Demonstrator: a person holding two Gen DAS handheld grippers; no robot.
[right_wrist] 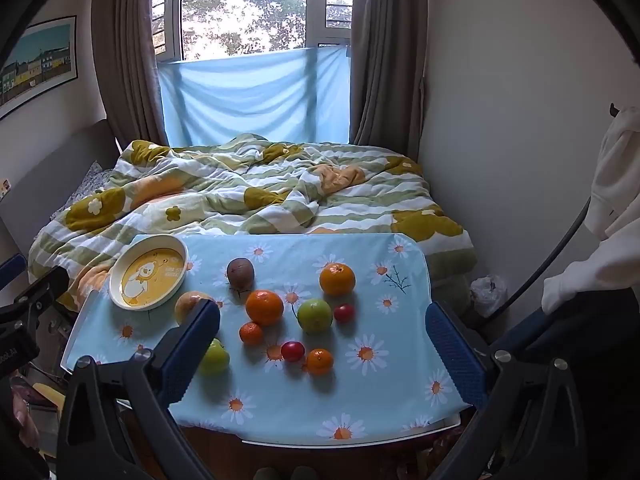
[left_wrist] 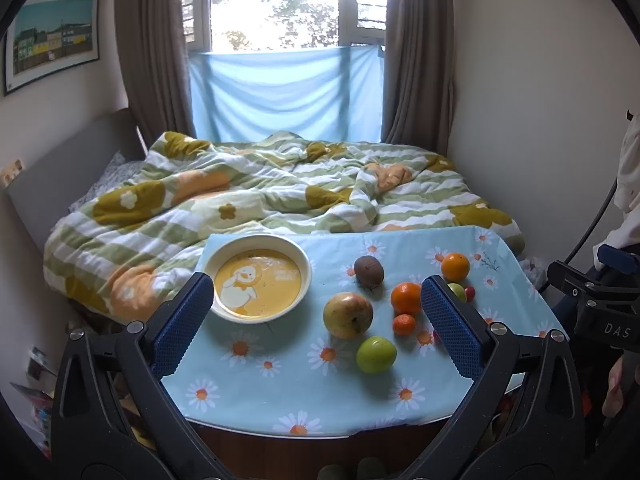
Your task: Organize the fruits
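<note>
A white bowl with a yellow duck bottom (left_wrist: pixel 258 278) (right_wrist: pixel 149 278) stands empty at the far left of the small table. Loose fruit lies to its right: a brown fruit (left_wrist: pixel 369 269) (right_wrist: pixel 240 273), a yellow-red apple (left_wrist: pixel 347 315) (right_wrist: pixel 189 304), oranges (left_wrist: pixel 406 299) (right_wrist: pixel 264 307) (right_wrist: pixel 337 279), green apples (left_wrist: pixel 375 354) (right_wrist: pixel 315 315), small tangerines (right_wrist: pixel 320 361) and red cherry tomatoes (right_wrist: pixel 293 351). My left gripper (left_wrist: pixel 318 332) is open and empty above the table's near side. My right gripper (right_wrist: pixel 324 354) is open and empty above the near fruit.
The table wears a light blue daisy cloth (left_wrist: pixel 280 396) (right_wrist: pixel 384 396). Behind it is a bed with a rumpled green and yellow duvet (left_wrist: pixel 256 196). A wall is at the right (right_wrist: pixel 500 120), and a window with curtains is behind the bed.
</note>
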